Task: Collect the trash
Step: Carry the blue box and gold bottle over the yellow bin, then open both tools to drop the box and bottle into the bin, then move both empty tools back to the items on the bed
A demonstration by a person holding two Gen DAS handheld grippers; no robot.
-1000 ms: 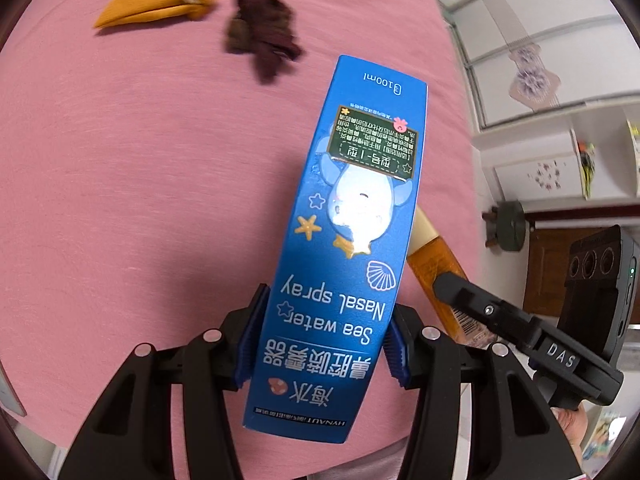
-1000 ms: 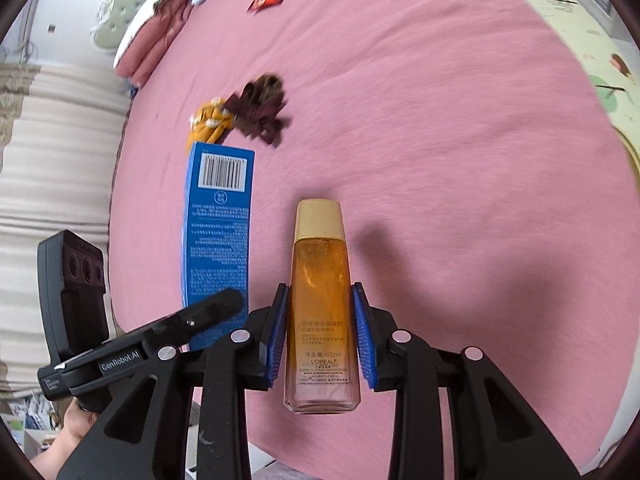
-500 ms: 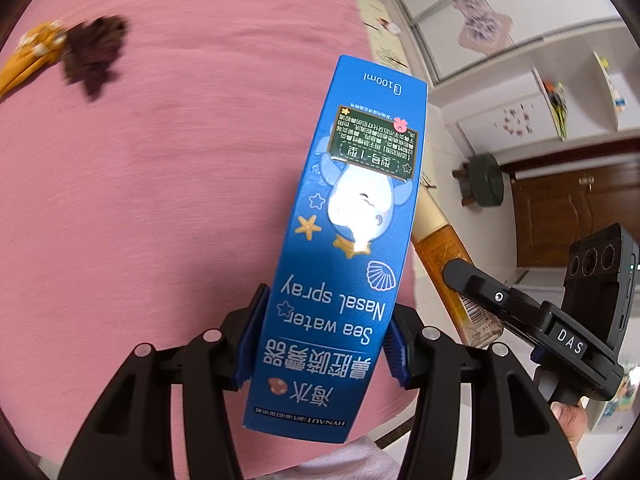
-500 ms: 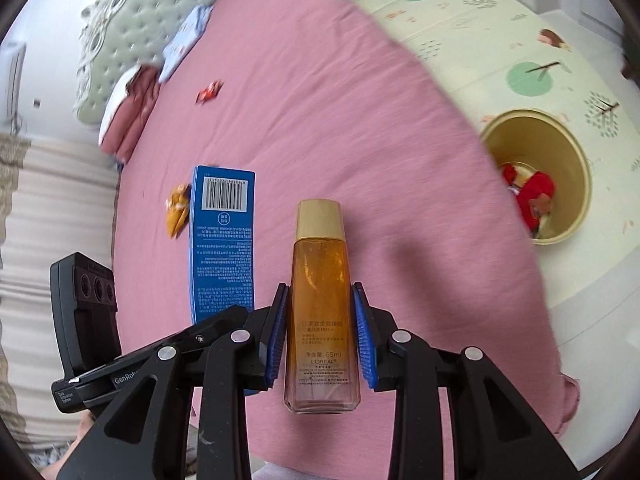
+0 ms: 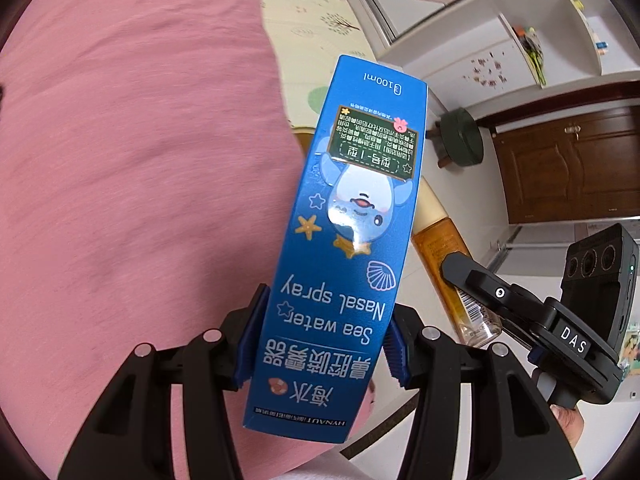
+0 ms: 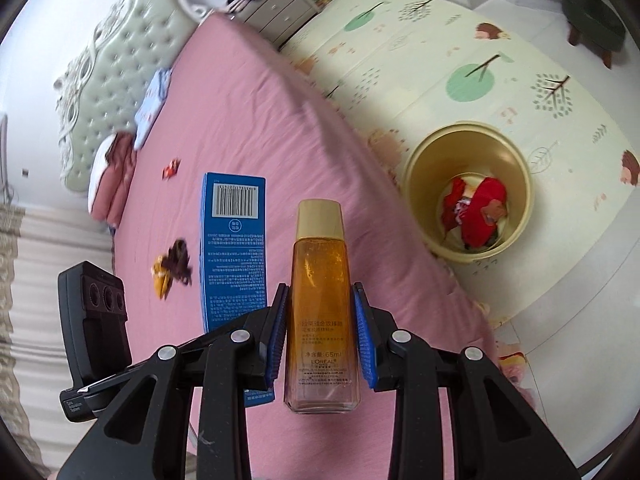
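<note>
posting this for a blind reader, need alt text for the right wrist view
The right tongs grip an amber bottle with a gold cap above a pink bed. To the right on the patterned floor mat stands a yellow bin holding red trash; a blue box shows on the left.

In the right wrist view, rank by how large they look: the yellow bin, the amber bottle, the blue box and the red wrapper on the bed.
1. Yellow bin
2. Amber bottle and blue box: alike, and both are close to the camera, so unranked.
3. Red wrapper, far off on the bed.
</note>
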